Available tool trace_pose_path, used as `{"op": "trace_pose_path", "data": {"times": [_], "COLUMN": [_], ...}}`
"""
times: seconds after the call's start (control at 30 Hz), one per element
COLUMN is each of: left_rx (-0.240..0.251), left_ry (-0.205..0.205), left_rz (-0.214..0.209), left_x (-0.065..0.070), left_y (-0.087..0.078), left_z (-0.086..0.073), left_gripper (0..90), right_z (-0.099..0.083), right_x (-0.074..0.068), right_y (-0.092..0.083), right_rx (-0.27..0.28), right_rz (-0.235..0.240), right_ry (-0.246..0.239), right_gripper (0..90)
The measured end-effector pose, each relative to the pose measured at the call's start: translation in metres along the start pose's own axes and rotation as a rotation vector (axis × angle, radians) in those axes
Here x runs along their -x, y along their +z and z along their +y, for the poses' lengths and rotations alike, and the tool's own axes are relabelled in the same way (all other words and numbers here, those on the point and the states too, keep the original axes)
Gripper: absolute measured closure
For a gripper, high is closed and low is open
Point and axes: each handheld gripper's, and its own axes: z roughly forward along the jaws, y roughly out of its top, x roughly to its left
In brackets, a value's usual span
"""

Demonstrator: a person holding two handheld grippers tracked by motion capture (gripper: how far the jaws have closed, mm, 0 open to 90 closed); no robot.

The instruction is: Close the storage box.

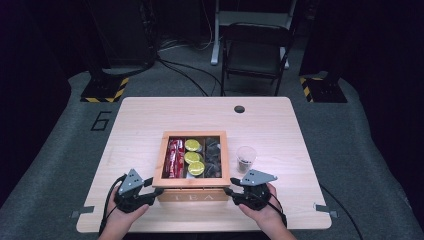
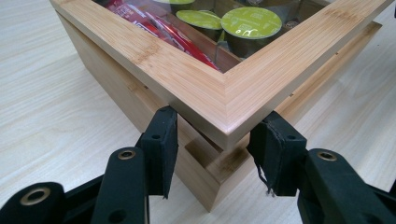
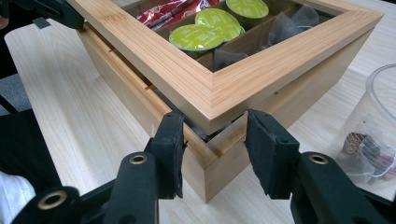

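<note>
A bamboo tea box stands at the table's near middle, marked TEA on its front. Its windowed lid covers red packets, green-topped capsules and dark tea bags. My left gripper straddles the lid's near left corner. In the left gripper view the gripper has its pads against the lid, which sits slightly above the box body. My right gripper holds the near right corner. In the right gripper view this gripper clamps the lid over a dark gap.
A clear plastic cup with a few dark pieces in it stands just right of the box, close to my right gripper, also as the cup. The wooden table has a cable hole at the back. A chair stands beyond it.
</note>
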Motion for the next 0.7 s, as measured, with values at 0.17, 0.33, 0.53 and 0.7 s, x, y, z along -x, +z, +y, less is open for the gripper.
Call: {"op": "trace_pose_path", "data": {"times": [0.17,0.33,0.53,0.7], "left_rx": [-0.017,-0.113,-0.107,-0.091], "left_ry": [-0.039,-0.002,-0.036,-0.029], "left_rz": [-0.017,-0.009,-0.033,-0.025], "left_x": [-0.001,0.004,0.004,0.003], "left_y": [0.002,0.011,0.012,0.01], "left_z": [-0.001,-0.003,-0.004,-0.003], "left_gripper": [46.8,37.5,29.0,28.6], "right_z": [-0.001,-0.002,-0.002,-0.001], "right_x": [0.001,-0.002,0.003,0.004], "right_y": [0.001,0.002,0.003,0.003], "right_rx": [-0.019,-0.034,-0.029,-0.017], "right_rz": [0.006,0.006,0.039,0.022], "right_ry": [-0.004,-0.004,0.032,0.035], "right_gripper": [57.1,55.9,46.6,43.2]}}
